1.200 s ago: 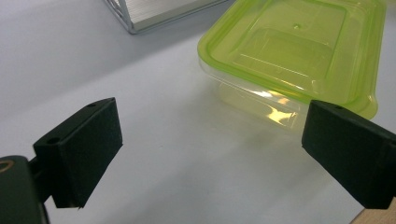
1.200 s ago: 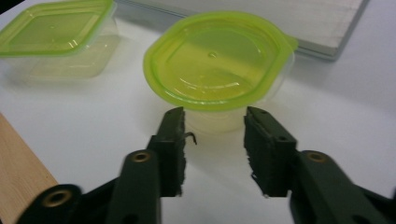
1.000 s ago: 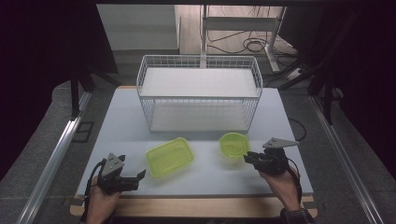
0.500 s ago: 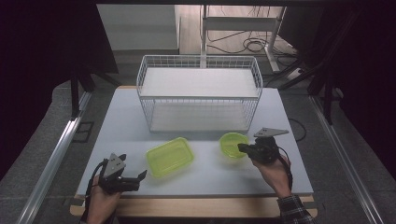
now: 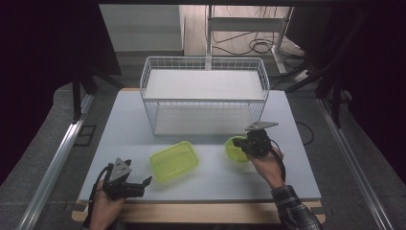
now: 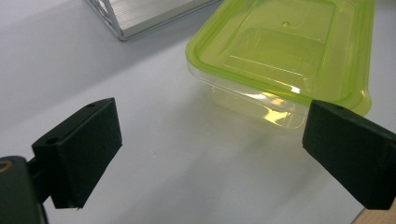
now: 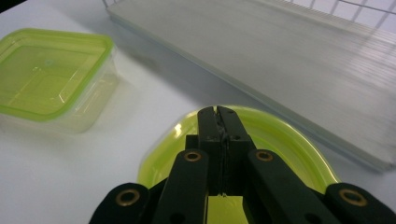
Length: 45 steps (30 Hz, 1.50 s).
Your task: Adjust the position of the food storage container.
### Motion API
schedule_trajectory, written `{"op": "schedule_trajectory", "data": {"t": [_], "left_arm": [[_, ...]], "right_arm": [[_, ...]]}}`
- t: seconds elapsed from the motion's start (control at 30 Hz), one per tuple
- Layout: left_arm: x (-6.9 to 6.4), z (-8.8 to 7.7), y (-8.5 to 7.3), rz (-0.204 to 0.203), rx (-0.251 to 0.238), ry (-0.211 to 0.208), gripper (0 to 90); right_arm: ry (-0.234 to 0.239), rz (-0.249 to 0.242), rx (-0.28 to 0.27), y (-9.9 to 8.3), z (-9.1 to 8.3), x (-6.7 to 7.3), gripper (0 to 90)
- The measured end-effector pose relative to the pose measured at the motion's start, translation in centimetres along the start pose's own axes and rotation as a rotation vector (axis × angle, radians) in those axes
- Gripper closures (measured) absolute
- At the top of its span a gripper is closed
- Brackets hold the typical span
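Observation:
A round lime-green bowl (image 5: 233, 151) sits on the white table, right of centre. My right gripper (image 5: 242, 145) is shut and reaches over the bowl's right side. In the right gripper view the closed jaw tips (image 7: 218, 112) lie above the bowl's inside (image 7: 289, 140), with nothing between them. A rectangular lime-green container (image 5: 174, 160) with its lid on rests left of the bowl. My left gripper (image 5: 143, 186) is open near the table's front left edge. Its jaws point at the container (image 6: 285, 42), a short way from it, and the gap (image 6: 212, 126) between them holds nothing.
A white wire basket (image 5: 203, 100) stands across the back of the table (image 5: 119, 124), close behind the bowl and the container; its floor panel (image 7: 280, 51) lies just beyond the bowl. The table's wooden front edge (image 5: 201, 213) runs by my hands.
My right gripper has moved left and a little away from me, from beside the bowl to over it, and its jaws have closed. The bowl, container and left gripper have stayed put.

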State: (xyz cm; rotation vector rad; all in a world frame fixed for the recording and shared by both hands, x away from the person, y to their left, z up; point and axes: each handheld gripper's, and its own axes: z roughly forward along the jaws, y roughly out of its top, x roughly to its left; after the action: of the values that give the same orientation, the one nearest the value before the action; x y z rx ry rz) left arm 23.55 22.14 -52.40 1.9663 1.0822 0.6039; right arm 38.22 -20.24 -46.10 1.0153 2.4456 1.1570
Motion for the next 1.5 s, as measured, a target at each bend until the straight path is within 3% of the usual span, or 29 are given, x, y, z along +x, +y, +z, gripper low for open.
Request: {"op": "schedule_trajectory", "data": {"t": [0.17,0.43,0.73,1.07,1.5], "left_arm": [[0.0,0.0,0.0,0.006,-0.001,0.007,4.6],[-0.1,-0.1,0.0,0.016,0.007,0.007,4.6],[-0.2,0.0,0.0,0.032,0.016,0.006,4.6],[-0.3,0.1,0.0,0.042,0.021,0.011,4.5],[-0.5,0.3,0.0,0.050,0.037,0.008,4.5]], "right_arm": [[-0.019,-0.037,0.031,1.4,1.7,0.3,88.8],[-0.026,-0.051,0.054,2.4,3.4,0.3,88.7],[-0.019,-0.063,0.087,2.2,4.8,0.4,88.7],[-0.036,-0.056,0.099,1.2,3.4,0.2,88.7],[-0.066,0.004,0.085,-2.2,-0.9,-1.1,88.6]]}}
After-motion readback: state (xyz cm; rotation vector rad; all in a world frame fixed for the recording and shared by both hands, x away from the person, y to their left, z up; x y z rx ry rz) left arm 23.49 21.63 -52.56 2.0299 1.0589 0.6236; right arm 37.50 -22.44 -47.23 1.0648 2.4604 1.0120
